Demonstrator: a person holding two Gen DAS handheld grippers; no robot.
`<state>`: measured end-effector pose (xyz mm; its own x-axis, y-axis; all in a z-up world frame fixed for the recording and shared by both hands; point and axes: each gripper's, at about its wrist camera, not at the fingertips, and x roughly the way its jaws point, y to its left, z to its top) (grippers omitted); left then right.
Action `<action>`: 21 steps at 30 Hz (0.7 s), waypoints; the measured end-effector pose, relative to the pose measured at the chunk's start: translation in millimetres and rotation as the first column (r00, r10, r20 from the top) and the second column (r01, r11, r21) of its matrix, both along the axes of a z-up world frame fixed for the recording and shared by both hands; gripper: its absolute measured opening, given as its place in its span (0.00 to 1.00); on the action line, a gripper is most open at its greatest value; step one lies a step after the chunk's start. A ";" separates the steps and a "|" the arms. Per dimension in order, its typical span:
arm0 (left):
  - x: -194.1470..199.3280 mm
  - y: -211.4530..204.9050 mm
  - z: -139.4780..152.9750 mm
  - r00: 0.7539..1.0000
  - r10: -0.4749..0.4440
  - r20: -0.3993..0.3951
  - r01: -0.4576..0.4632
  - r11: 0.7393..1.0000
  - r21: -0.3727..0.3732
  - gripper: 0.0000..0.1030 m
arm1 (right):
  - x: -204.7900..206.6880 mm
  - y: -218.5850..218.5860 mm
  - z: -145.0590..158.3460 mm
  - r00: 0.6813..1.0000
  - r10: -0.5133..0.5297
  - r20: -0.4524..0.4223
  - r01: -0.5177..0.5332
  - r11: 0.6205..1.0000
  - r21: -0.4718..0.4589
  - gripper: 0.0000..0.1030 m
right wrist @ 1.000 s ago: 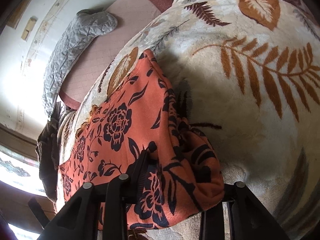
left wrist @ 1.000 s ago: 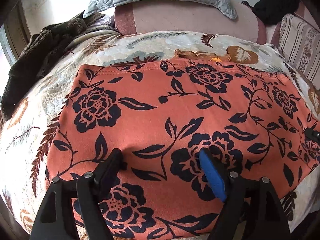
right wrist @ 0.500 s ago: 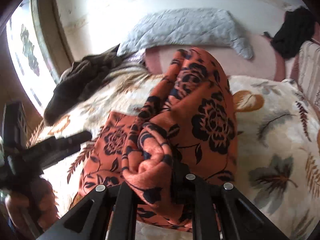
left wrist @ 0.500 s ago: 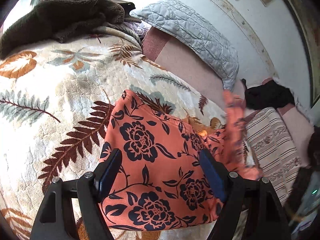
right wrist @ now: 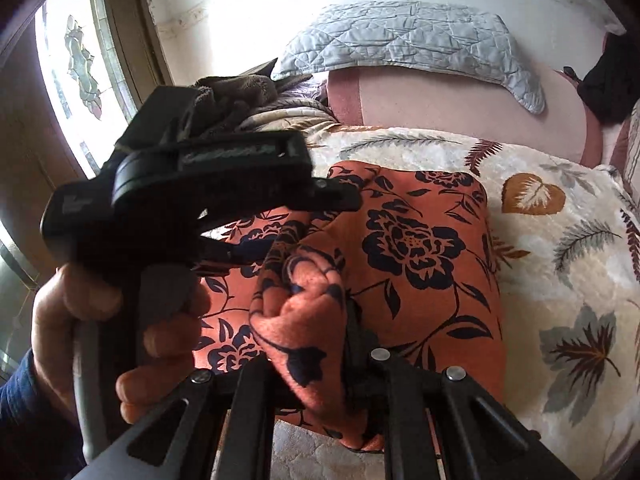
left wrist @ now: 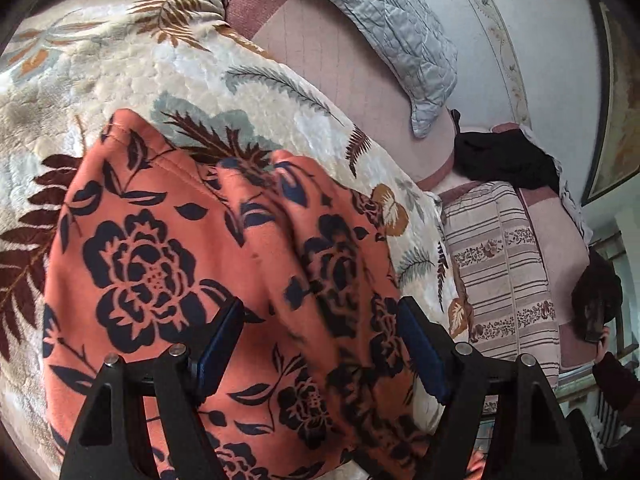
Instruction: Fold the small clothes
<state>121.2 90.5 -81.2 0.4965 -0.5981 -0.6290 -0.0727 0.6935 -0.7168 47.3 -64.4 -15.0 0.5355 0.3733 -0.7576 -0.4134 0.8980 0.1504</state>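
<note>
An orange garment (right wrist: 424,248) printed with dark roses lies on a bed, spread over a cream plush blanket (right wrist: 568,264) patterned with leaves and feathers, one side of it doubled over the rest. The right claw (right wrist: 320,344) is clamped on a bunched fold of the cloth, its black fingers pressed together with the fabric pinched between them and held up off the layer lying flat beneath. The left claw (left wrist: 320,344) hangs just above the garment with a wide gap between its blue-padded fingers (left wrist: 420,348) — they are drawing inward, and the cloth that shows between them is not gripped by either pad. In the right wrist view a hand (right wrist: 100,320) in a dark blue sleeve grips the handle of the left tool, which fills the left of the picture at the garment's left edge. In the left wrist view the doubled-over cloth is blurred where it crosses the middle of the garment. Beyond the blanket, a grey quilted pillow (right wrist: 408,40) leans at the wall on a pink sheet (right wrist: 440,96); a striped cushion (left wrist: 500,264) sits to the right of the blanket, with a black cloth (left wrist: 504,164) above it. A brown garment (right wrist: 240,92) is heaped at the far left corner — near a window.
</note>
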 end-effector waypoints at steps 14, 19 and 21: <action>11.4 60.0 10.5 0.991 -0.122 0.062 0.105 0.968 0.227 0.17 | -5.5 66.9 0.8 0.996 0.090 -0.002 -0.090 0.995 0.040 0.11; 11.1 72.9 -17.4 0.993 -0.115 0.013 0.108 0.965 0.241 0.17 | -5.6 89.3 -33.5 0.993 0.088 -0.078 -0.088 0.996 0.011 0.11; 11.0 73.4 -6.1 0.991 -0.125 0.052 0.109 0.964 0.242 0.17 | -6.6 85.3 -25.9 0.995 0.077 -0.057 -0.076 0.997 0.025 0.11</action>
